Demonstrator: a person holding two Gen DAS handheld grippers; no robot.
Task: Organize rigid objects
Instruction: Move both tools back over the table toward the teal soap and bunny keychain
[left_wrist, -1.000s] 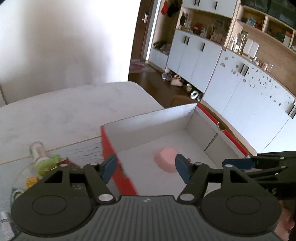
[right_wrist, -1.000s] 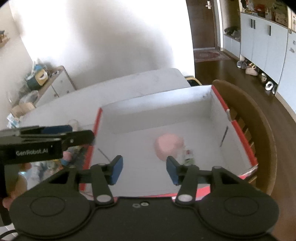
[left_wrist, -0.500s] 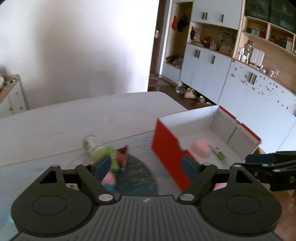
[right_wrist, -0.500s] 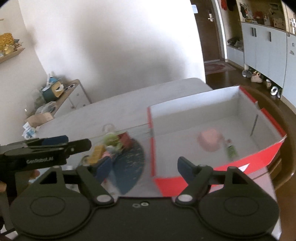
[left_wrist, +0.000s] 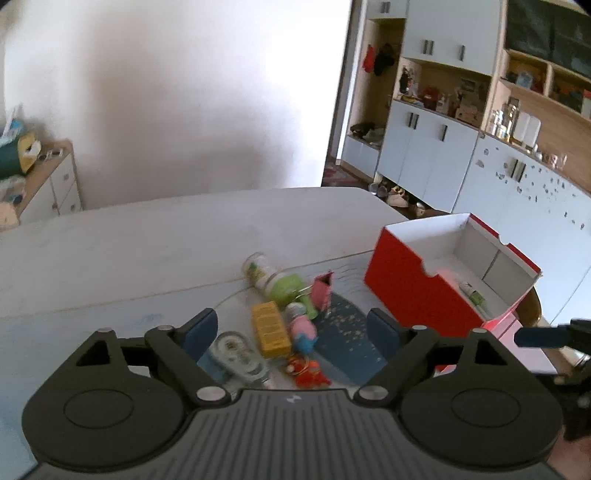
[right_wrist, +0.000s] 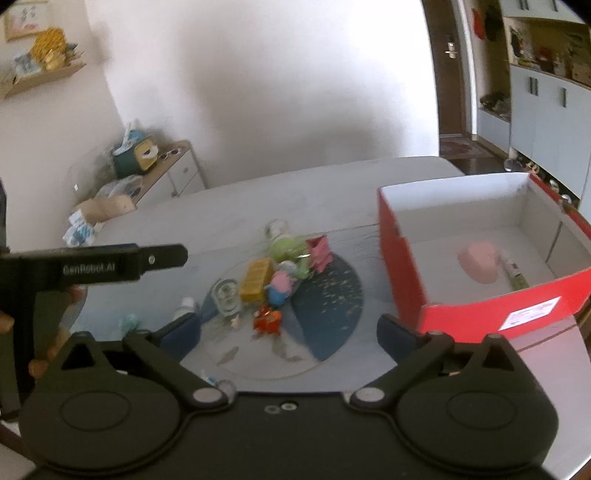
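- left gripper (left_wrist: 291, 326): jaws spread wide, nothing between the pads, held above the near side of the pile of small items.
- right gripper (right_wrist: 290, 332): jaws spread wide and empty, held over the near edge of the round mat.
- table (left_wrist: 147, 240): pale marbled top carrying everything listed below.
- round mat (right_wrist: 332, 295): clear with a dark blue speckled part, lying left of the box.
- red box (right_wrist: 406, 266): open cardboard box, white inside, standing at the right end of the table just beside the mat.
- pink object (right_wrist: 478, 260): rounded, lying on the box floor.
- small tube (right_wrist: 515, 273): greenish, inside the box, just right of the pink object.
- yellow box (left_wrist: 269, 328): lying flat in the pile on the mat.
- pig figure (left_wrist: 303, 332): pink with blue, touching the yellow box's right side.
- red toy (left_wrist: 306, 371): small, nearest item of the pile.
- green-capped jar (left_wrist: 273, 278): on its side at the far end of the pile.
- pink bag-shaped item (left_wrist: 321, 293): upright, right of the jar's cap.
- tape dispenser (left_wrist: 236, 354): clear, left of the yellow box.
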